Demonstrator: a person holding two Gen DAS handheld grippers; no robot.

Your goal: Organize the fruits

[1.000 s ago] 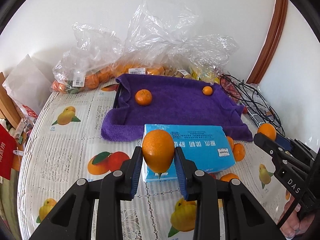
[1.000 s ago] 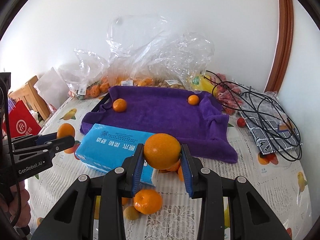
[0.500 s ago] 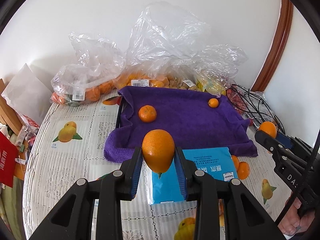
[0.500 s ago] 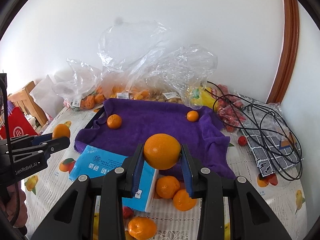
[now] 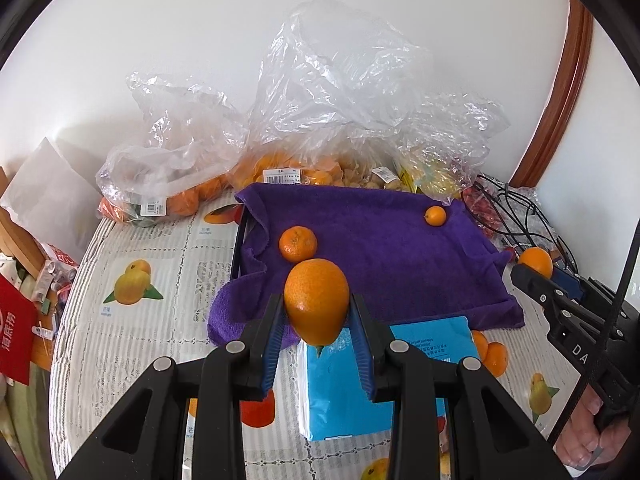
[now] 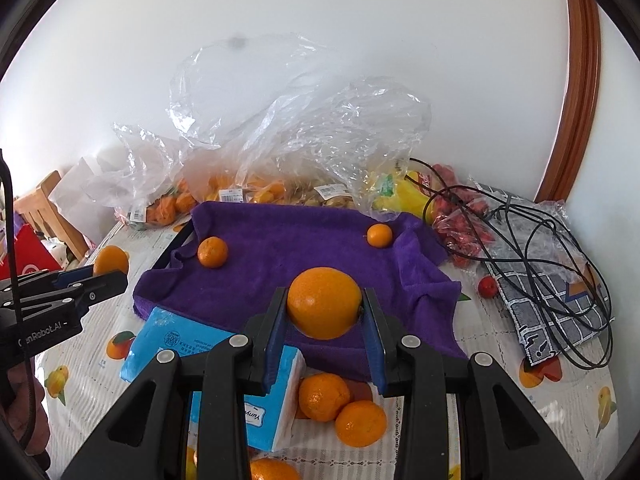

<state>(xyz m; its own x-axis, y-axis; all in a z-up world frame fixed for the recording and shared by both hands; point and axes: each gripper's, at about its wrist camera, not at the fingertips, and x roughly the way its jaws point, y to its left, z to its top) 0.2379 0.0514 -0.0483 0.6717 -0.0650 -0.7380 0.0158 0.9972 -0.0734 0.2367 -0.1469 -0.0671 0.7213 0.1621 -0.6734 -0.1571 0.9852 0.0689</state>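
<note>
My left gripper [image 5: 317, 312] is shut on an orange [image 5: 316, 300], held above the near edge of a purple towel [image 5: 384, 248] that lies over a tray. My right gripper [image 6: 325, 308] is shut on another orange [image 6: 324, 302], over the towel's near side. On the towel rest a mandarin [image 5: 297, 243] at the left and a small orange fruit [image 5: 435, 215] at the far right. The same two fruits show in the right wrist view, the mandarin [image 6: 212, 252] and the small fruit [image 6: 379, 235]. Two loose oranges [image 6: 340, 406] lie on the table below my right gripper.
A blue tissue pack [image 5: 360, 376] lies in front of the towel. Clear plastic bags of fruit [image 5: 320, 120] line the wall behind. Black cables [image 6: 532, 240] and a grey patterned cloth [image 6: 560, 304] lie to the right, with red fruit [image 6: 460, 216] nearby. A wooden chair [image 6: 48, 208] stands at the left.
Both grippers have moved forward toward the purple towel, each still carrying its orange. The tissue pack has slid lower in both views.
</note>
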